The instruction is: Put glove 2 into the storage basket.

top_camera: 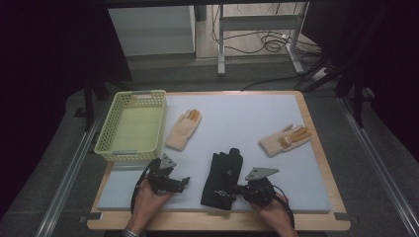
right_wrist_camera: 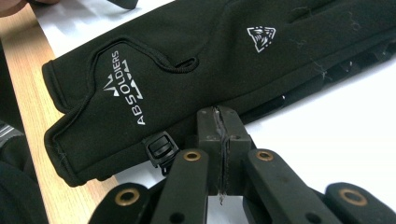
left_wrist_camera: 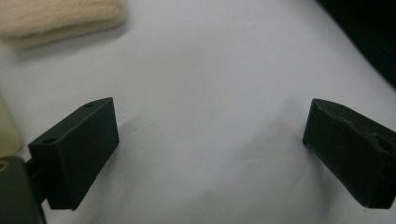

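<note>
Since the black glove (top_camera: 222,177) is soft fabric, you should expect it to be light, limp and quick to sag from wherever you pinch it. It lies flat at the lower middle of the high view, cuff toward the table's near edge, fingers pointing up the frame. It looks like two gloves stacked, though you cannot be sure from here. In the right gripper view your right gripper (right_wrist_camera: 219,122) has its jaws clenched together at the glove's side edge near the cuff, just by a small plastic clip (right_wrist_camera: 159,149). Whether any fabric is caught between them you cannot tell. The cuff hem is the firmest place to take hold; the clip would slip. Your left gripper (top_camera: 185,180), left of the glove in the high view, stands released, jaws wide over bare white mat (left_wrist_camera: 210,70). The green basket (top_camera: 111,148) sits at the middle left.
</note>
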{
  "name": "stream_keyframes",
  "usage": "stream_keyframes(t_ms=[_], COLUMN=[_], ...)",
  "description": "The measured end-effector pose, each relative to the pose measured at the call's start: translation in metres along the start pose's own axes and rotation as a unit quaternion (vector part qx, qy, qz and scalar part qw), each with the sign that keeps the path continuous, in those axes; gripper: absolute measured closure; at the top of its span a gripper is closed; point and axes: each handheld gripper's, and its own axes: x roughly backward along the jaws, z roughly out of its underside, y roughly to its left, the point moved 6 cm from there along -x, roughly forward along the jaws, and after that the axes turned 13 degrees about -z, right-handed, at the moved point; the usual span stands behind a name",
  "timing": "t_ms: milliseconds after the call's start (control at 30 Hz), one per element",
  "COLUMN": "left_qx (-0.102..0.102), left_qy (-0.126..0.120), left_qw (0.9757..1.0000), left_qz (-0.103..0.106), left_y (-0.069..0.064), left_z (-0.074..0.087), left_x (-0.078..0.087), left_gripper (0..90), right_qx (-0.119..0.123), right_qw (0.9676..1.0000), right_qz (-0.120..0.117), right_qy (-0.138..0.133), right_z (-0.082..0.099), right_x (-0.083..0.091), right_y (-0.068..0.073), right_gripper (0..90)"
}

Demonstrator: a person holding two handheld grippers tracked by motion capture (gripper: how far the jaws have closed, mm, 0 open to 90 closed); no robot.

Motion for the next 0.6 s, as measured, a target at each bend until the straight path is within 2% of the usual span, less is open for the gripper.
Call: stream_keyframes(t_ms=[67, 133, 300, 367, 433, 500, 600], left_qx=[0.007, 0.008, 0.007, 0.011, 0.019, 0.011, 0.01], left_qy=[0.002, 0.004, 0.007, 0.007, 0.01, 0.008, 0.01], left_qw=[1.0, 0.9999, 0.9999, 0.9998, 0.9998, 0.9999, 0.9999], left_qz=[0.001, -0.008, -0.014, -0.012, -0.001, 0.0, 0.003], left_y=[0.005, 0.011, 0.017, 0.021, 0.023, 0.023, 0.024], left_z=[0.002, 0.005, 0.008, 0.011, 0.012, 0.013, 0.013], left_x=[0.001, 0.002, 0.005, 0.005, 0.004, 0.004, 0.004], left_gripper=[3.6, 3.3, 3.2, 2.6, 1.8, 1.9, 2.0], right_qx=[-0.001, 0.002, 0.002, 0.003, 0.003, 0.004, 0.005], right_qw=[1.0, 1.0, 1.0, 1.0, 1.0, 1.0, 1.0], right_qz=[0.0, 0.0, 0.001, 0.001, 0.001, 0.002, 0.004], right_qy=[-0.002, -0.002, -0.004, -0.005, -0.006, -0.006, -0.007], right_z=[-0.001, -0.002, -0.005, -0.007, -0.01, -0.012, -0.016], right_x=[-0.002, -0.004, -0.008, -0.011, -0.014, -0.017, -0.023], right_y=[0.0, 0.001, 0.002, 0.002, 0.002, 0.002, 0.003], right_gripper=[87.4, 87.3, 87.1, 87.1, 87.1, 87.0, 87.0])
